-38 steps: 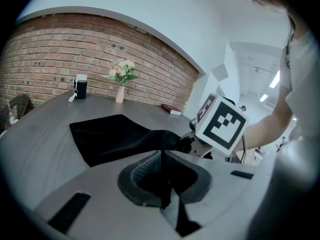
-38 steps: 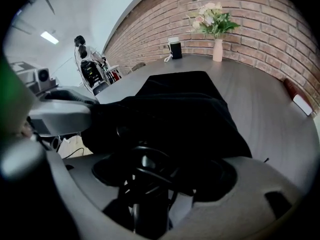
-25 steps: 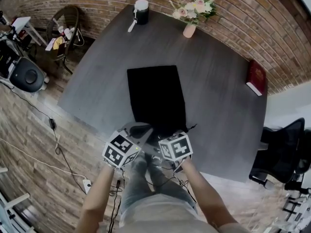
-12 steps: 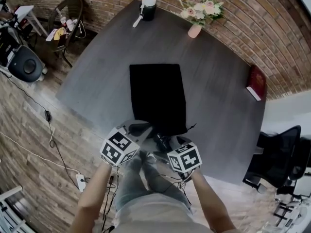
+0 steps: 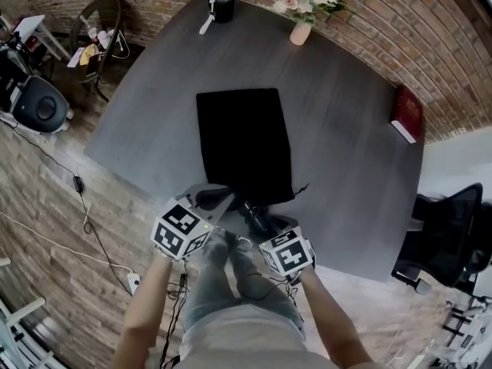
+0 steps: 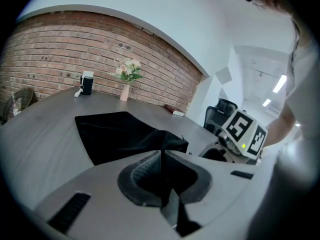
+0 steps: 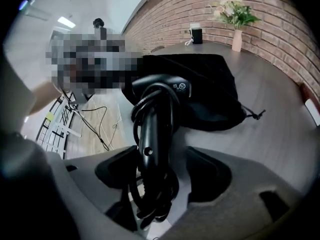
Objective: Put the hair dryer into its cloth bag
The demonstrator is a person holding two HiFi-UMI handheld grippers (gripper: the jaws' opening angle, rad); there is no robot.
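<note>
The black cloth bag (image 5: 244, 144) lies flat on the dark table (image 5: 346, 152), its mouth toward me. My left gripper (image 5: 214, 201) is shut on the mouth's left edge, and a fold of black cloth (image 6: 165, 141) sits pinched between its jaws (image 6: 162, 156). The black hair dryer (image 5: 257, 217), its cord coiled round the handle, lies at the table's near edge with its head (image 7: 170, 89) against the bag (image 7: 210, 94). My right gripper (image 7: 160, 169) has just been closing round the handle (image 7: 155, 134). The left pad touches it, and a gap shows at the right pad.
A red book (image 5: 406, 118) lies at the table's right edge. A vase of flowers (image 5: 301, 29) and a black-and-white container (image 5: 223, 0) stand at the far edge. An office chair (image 5: 446, 229) is at the right, and cables (image 5: 84, 206) lie on the wooden floor to the left.
My right gripper has drawn back from the bag's mouth toward me, uncovering the hair dryer. My left gripper has kept its hold on the bag's edge.
</note>
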